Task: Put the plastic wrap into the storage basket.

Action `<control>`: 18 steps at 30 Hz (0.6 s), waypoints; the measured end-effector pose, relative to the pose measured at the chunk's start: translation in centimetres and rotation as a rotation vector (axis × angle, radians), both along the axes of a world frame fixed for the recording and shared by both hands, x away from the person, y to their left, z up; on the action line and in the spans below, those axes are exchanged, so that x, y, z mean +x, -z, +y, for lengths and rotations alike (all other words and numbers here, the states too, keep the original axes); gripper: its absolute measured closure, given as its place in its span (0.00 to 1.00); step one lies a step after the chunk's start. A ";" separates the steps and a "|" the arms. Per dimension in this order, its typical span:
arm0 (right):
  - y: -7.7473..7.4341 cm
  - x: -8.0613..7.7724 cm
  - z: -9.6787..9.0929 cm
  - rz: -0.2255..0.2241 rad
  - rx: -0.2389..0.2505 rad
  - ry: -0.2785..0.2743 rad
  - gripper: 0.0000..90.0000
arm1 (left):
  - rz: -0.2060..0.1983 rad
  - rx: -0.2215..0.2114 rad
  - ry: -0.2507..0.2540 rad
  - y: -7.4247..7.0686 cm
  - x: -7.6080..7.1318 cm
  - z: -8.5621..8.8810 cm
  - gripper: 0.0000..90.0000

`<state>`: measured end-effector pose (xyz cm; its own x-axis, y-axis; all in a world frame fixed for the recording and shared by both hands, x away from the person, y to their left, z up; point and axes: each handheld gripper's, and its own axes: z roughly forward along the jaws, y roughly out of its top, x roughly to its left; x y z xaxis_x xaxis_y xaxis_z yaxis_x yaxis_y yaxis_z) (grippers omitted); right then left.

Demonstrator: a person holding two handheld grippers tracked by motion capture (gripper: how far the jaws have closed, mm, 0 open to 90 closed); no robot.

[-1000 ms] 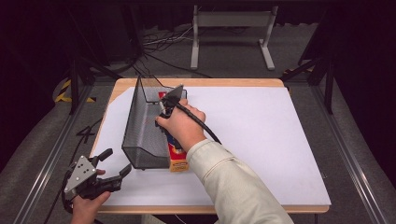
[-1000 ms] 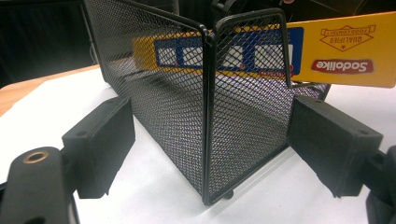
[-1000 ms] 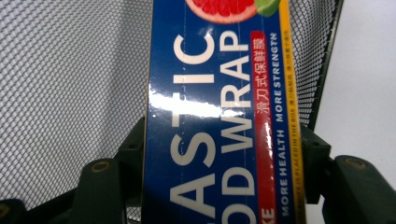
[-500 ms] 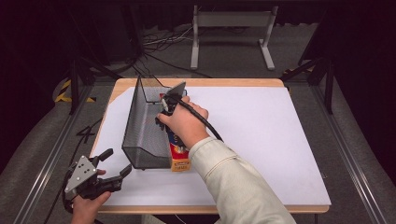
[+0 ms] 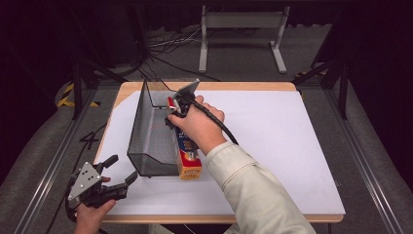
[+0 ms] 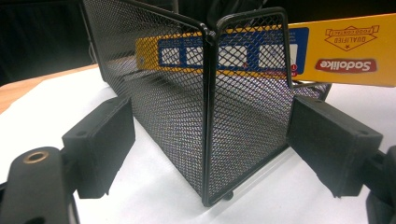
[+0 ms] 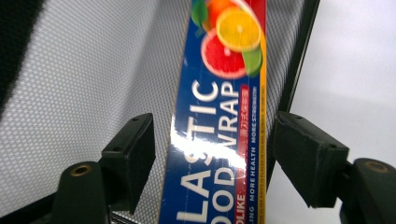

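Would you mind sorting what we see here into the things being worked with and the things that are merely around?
In use:
- plastic wrap box, leaning on the basket's side
- black mesh basket
- right gripper, open astride the box
- left gripper, open, facing the basket's corner

Merely around:
- white table cover
- metal stand behind the table
- floor cables

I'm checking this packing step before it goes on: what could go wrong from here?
The plastic wrap box lies along the mesh basket's right rim, one end overhanging the near corner, so it may slide out onto the table. The right gripper has its jaws open astride the box, not clamped. The left gripper is open, off the basket, which could shift if pushed.
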<state>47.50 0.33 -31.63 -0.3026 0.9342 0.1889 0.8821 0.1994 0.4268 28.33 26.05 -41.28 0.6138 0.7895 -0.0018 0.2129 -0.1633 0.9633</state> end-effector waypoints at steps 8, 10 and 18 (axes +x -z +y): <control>-2.5 -1.3 -2.6 -0.204 0.117 -0.109 0.34 | -0.003 0.006 -0.009 0.0 -0.2 0.2 0.18; -2.7 -1.5 -3.0 -0.231 0.131 -0.126 0.34 | -0.002 0.007 -0.013 0.0 -0.3 0.2 0.18; -4.0 -3.0 -5.0 -0.330 0.171 -0.168 0.34 | -0.002 0.001 -0.017 0.0 -0.2 0.2 0.18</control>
